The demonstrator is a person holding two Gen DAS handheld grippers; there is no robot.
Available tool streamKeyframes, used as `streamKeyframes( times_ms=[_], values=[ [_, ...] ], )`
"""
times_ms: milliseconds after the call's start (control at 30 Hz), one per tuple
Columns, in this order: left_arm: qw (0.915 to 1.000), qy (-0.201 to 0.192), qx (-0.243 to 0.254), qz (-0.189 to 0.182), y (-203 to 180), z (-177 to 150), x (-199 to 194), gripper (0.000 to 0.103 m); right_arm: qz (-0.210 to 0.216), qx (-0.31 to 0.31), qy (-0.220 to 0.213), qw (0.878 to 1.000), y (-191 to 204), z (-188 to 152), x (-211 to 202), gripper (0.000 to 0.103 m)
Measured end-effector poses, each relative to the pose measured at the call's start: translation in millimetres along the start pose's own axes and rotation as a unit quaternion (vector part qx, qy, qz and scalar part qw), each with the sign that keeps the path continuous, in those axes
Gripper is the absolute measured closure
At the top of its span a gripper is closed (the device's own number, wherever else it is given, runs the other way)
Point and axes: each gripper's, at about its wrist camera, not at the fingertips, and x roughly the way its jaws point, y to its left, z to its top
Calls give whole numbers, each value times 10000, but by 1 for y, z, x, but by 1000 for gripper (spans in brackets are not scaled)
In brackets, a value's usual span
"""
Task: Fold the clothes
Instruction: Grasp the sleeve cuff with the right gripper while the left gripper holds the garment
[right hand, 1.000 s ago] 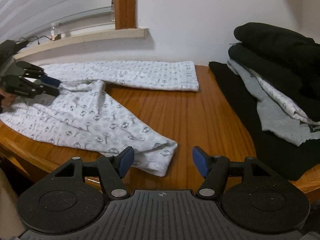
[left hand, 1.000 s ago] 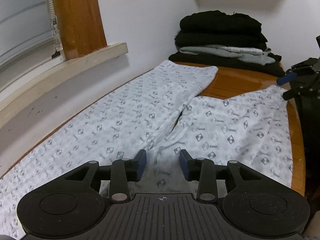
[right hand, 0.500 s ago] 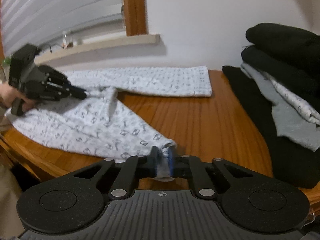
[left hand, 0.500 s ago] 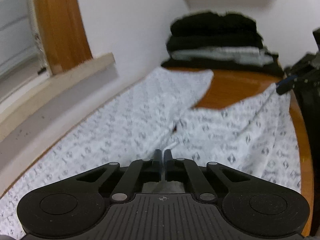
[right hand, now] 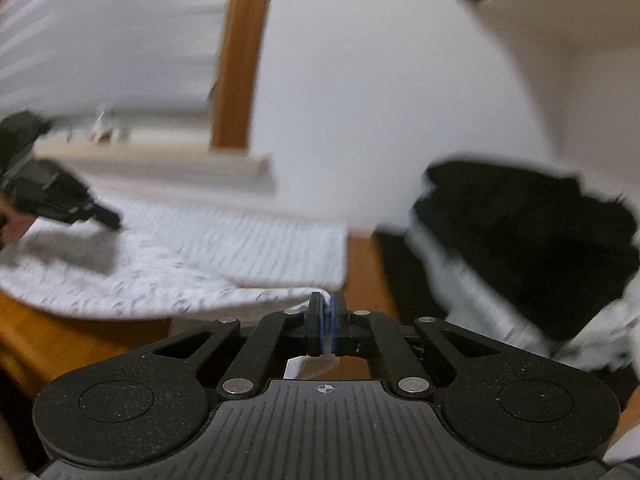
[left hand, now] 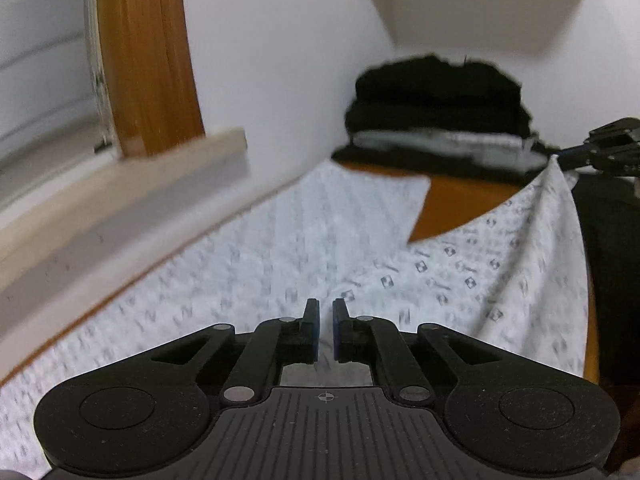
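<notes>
White patterned pyjama trousers (left hand: 280,248) lie spread on the wooden table (left hand: 452,200). My left gripper (left hand: 326,320) sits at the crotch of the trousers; its jaws are opening a little, a thin fold of the cloth still pinched between the pads. In the right wrist view the left gripper (right hand: 108,216) shows at the far left over the trousers (right hand: 224,248). My right gripper (right hand: 326,312) is shut on the hem of the near trouser leg and holds it off the table (right hand: 60,336). The right gripper (left hand: 560,154) appears at the right edge of the left wrist view, the leg stretched up to it.
A stack of folded black and grey clothes (left hand: 436,108) stands at the table's far end, close to the right of the right gripper (right hand: 520,240). A window sill (left hand: 120,184) and wooden frame run along the wall beside the trousers. A shelf (right hand: 560,12) hangs above.
Both grippers went from open to shut on the trousers. The right gripper then rose, lifting the leg hem off the table. The left gripper stayed in place and tilted slightly.
</notes>
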Motion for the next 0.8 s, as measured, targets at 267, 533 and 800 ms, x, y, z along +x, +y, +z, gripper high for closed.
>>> streamKeyframes(
  times_ms=[267,533,800],
  values=[
    [9996,46,-80,-252,-16,-7,-6,76,103,96,482,9987,4,-17,18,64],
    [9909,175,340,-1293,-81,-1,-17,65,-108,21,896,9959,-2,-31,39,54],
    [9855,333,868,-1417,-123,-9,-9,67,-122,54,778,9969,-2,-29,47,56]
  ],
)
